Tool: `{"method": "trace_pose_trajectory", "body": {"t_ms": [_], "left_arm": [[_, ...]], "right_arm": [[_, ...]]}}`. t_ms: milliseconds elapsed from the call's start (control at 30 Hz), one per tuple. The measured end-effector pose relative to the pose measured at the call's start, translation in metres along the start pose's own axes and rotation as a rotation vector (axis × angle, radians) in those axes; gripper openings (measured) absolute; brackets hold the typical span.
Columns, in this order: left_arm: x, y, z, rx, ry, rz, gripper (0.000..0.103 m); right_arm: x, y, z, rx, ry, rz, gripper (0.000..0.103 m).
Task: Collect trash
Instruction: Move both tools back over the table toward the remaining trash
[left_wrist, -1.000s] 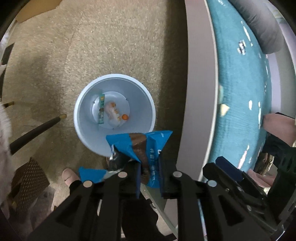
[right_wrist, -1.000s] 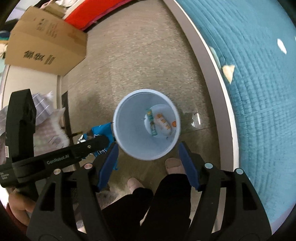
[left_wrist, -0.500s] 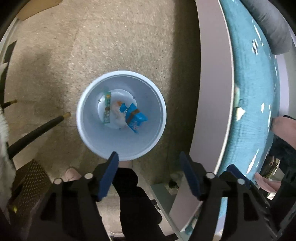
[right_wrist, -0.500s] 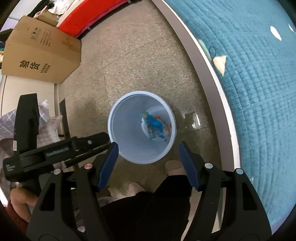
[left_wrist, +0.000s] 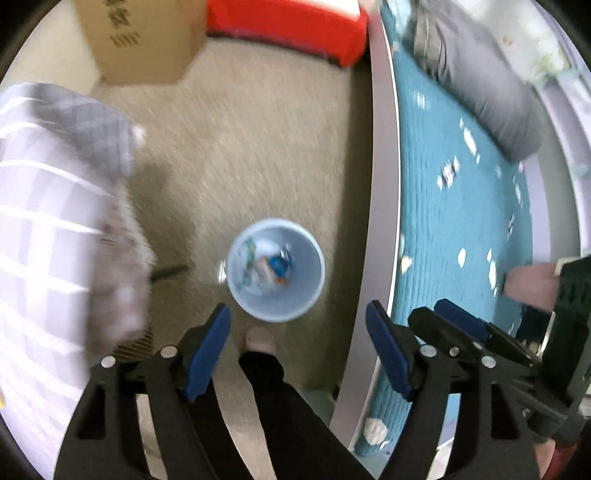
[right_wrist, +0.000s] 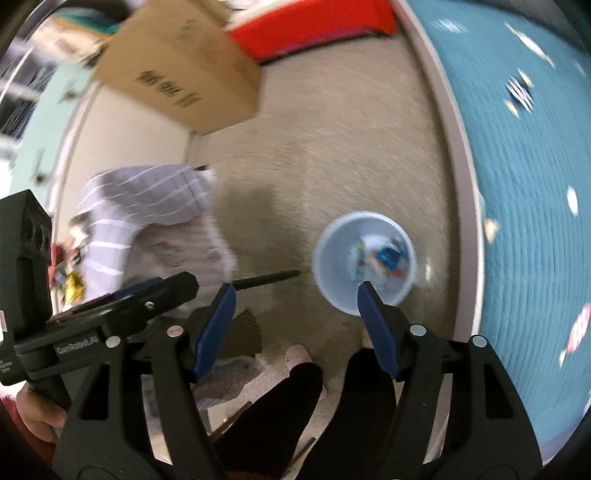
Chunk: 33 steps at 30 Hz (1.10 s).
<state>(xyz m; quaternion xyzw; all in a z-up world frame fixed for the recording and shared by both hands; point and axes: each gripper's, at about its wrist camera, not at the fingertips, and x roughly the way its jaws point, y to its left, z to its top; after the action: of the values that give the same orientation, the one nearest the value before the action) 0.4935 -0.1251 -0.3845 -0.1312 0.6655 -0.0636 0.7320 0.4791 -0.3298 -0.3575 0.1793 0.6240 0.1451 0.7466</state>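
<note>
A pale blue round plastic wastebasket (left_wrist: 275, 269) stands on the speckled beige floor (left_wrist: 258, 147) just beside the grey-framed bed with its teal quilted cover (left_wrist: 454, 221), holding a small heap of wrappers, among them a crumpled blue foil snack packet (left_wrist: 277, 265) lying at the bottom. The left tool (left_wrist: 299, 350), seen from above the basket, has its blue-padded jaws opening, with nothing between them. The right tool (right_wrist: 295, 325) is likewise spread wide and carries nothing; its view shows the same basket (right_wrist: 364, 262) near the bed's edge, with the blue packet (right_wrist: 388, 256) inside.

More scraps remain to be gathered: small pale bits of litter (left_wrist: 461, 254) are scattered across the teal cover, and one white crumpled scrap (left_wrist: 375, 430) sits near the bed's lower corner. Blur hides what most of them are. They look light, thin and limp, likely paper or film, so they should weigh almost nothing and crush without harm. The soft quilt beneath may give way under the pads, so a pinch across a raised edge or crease seems the surest hold, and foil wrappers may slip unless the jaws close fully on a fold.

A brown cardboard box (right_wrist: 177, 70) and a grey checked cloth (right_wrist: 147, 221) lie off to the side on the floor.
</note>
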Motion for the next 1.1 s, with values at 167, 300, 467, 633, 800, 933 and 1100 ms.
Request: {"method": "trace_pose_trajectory", "body": {"t_ms": [167,300,467,633,800,933,1100], "left_arm": [[-0.079,0.045,-0.005,-0.087,-0.153,0.043,0.075],[-0.127,0.105,-0.008,-0.189,-0.225,0.063,0.075],[-0.165,0.182,-0.016,-0.299,-0.274,0.085,0.075],[-0.194,0.246,-0.017,-0.345,-0.296,0.094,0.075],[-0.201,0.277,-0.005,-0.292,-0.286,0.11,0.075],[-0.2,0.293,0.005,-0.247,-0.274,0.119,0.075],[-0.194,0.302,0.014,-0.206,-0.252,0.122,0.075]], "right_arm": [[-0.011,0.077,0.009,-0.166,0.009,0.059,0.068],[-0.002,0.133,0.009,-0.25,0.019,0.094,0.068],[0.02,0.198,0.01,-0.283,0.031,0.174,0.068],[0.055,0.259,0.019,-0.247,0.038,0.243,0.068],[0.088,0.303,0.033,-0.187,0.043,0.303,0.068],[0.117,0.323,0.045,-0.126,0.055,0.328,0.068],[0.146,0.333,0.053,-0.085,0.092,0.342,0.068]]}}
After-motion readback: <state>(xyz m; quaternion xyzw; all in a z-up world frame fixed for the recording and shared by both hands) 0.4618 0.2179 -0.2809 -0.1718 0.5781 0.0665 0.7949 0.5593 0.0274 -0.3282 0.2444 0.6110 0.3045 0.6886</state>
